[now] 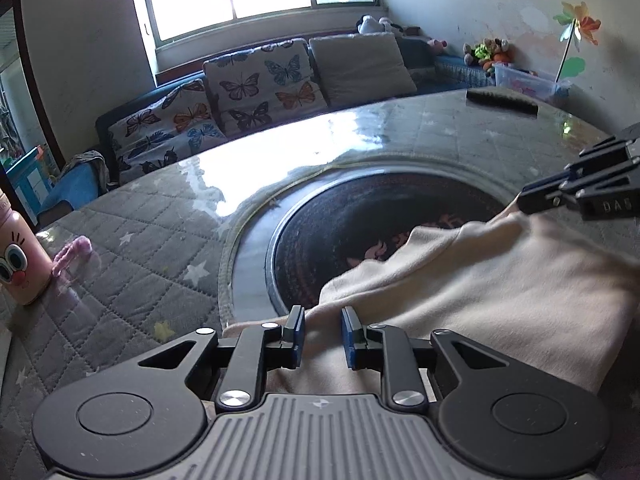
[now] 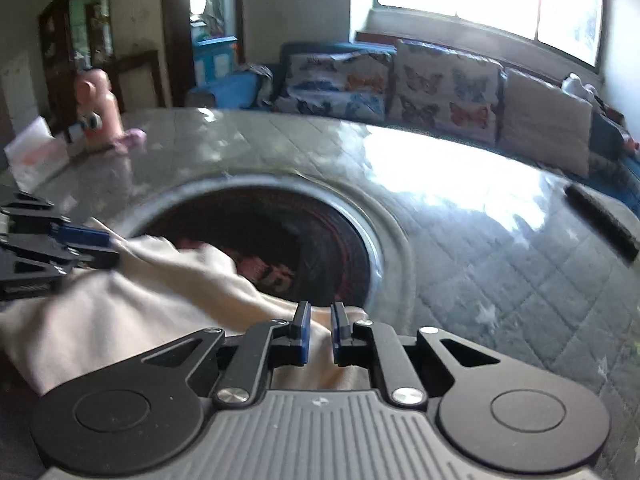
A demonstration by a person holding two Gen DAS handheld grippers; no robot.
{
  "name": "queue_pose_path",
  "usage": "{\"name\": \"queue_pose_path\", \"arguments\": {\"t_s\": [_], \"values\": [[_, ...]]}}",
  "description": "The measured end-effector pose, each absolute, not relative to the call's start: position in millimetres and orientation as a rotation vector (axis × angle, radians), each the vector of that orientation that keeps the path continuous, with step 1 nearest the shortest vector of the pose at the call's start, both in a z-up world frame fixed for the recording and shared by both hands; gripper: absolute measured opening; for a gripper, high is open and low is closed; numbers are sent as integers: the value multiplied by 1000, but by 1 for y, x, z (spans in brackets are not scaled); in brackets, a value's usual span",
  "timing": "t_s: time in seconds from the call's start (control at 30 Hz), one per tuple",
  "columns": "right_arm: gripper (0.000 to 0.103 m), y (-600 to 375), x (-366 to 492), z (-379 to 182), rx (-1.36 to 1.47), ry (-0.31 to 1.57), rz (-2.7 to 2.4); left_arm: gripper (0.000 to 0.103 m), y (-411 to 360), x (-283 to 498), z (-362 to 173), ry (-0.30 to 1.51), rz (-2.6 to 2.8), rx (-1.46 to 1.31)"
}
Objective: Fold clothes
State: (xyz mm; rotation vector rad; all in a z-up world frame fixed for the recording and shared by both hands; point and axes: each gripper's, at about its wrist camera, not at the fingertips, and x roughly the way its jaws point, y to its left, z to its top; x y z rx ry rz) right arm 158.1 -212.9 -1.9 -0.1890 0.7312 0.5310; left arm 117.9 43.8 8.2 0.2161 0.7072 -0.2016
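On the quilted tabletop [image 1: 132, 240], the cream garment [image 1: 500, 280] lies from its 6 o'clock edge across the dark round inset [image 1: 320, 216], each gripper's slightly parted fingers straddling cloth, grip uncertain, so left gripper [image 1: 322, 338] and right gripper [image 2: 320, 334] should travel level together.

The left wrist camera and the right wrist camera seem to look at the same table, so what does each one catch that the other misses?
Only the left wrist view shows the colourful paper pinwheel and the clear plastic storage box by the wall. Only the right wrist view shows the dark wooden cabinet and the white paper on the table's far left. Both show the cream fabric garment, the pink cartoon-faced bottle, the round dark centre plate, the butterfly-print cushions and the slim black bar.
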Motion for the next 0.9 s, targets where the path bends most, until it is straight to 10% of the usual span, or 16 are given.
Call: {"name": "queue_pose_path", "arguments": {"t_s": [0.9], "values": [[20, -152, 129, -4, -214, 753, 780, 50, 33, 76, 14, 686, -231, 234]]}}
